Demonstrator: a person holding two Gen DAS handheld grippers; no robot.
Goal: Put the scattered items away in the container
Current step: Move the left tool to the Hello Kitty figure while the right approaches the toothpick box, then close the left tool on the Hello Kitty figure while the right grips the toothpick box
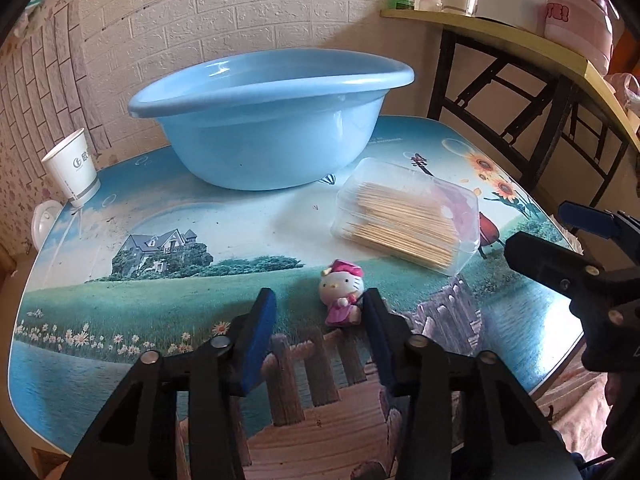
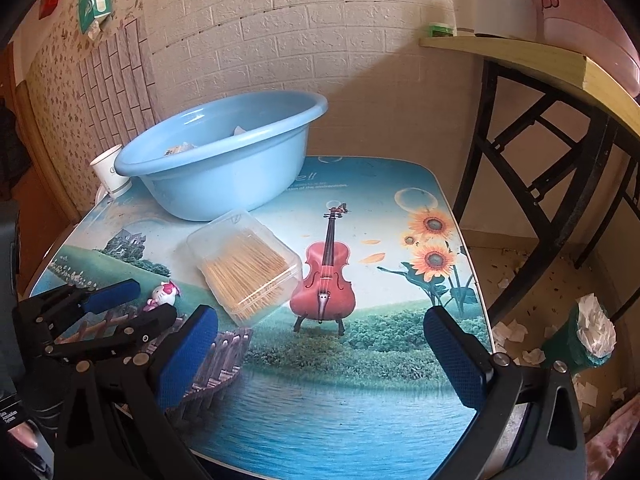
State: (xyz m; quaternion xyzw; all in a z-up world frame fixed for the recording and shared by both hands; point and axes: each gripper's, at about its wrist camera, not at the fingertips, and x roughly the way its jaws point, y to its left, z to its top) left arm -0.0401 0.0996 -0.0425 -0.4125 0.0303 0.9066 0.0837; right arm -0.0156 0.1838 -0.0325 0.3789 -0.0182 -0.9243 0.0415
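Note:
A small pink and white cat figurine (image 1: pixel 342 292) stands on the printed table, just inside my open left gripper (image 1: pixel 320 302) and against its right finger. It also shows in the right wrist view (image 2: pixel 163 295). A clear plastic box of toothpicks (image 1: pixel 408 216) lies to the right of it, in front of the blue basin (image 1: pixel 272 120). In the right wrist view the basin (image 2: pixel 224 156) holds a few small items and the toothpick box (image 2: pixel 244 266) lies ahead to the left. My right gripper (image 2: pixel 320 340) is open and empty over the table's near side.
A white paper cup (image 1: pixel 72 168) stands at the table's far left corner. A taller yellow-topped table (image 1: pixel 520 44) with cups, a bottle and a pink pot stands to the right. Scraps of paper and a green bin (image 2: pixel 580 344) are on the floor at right.

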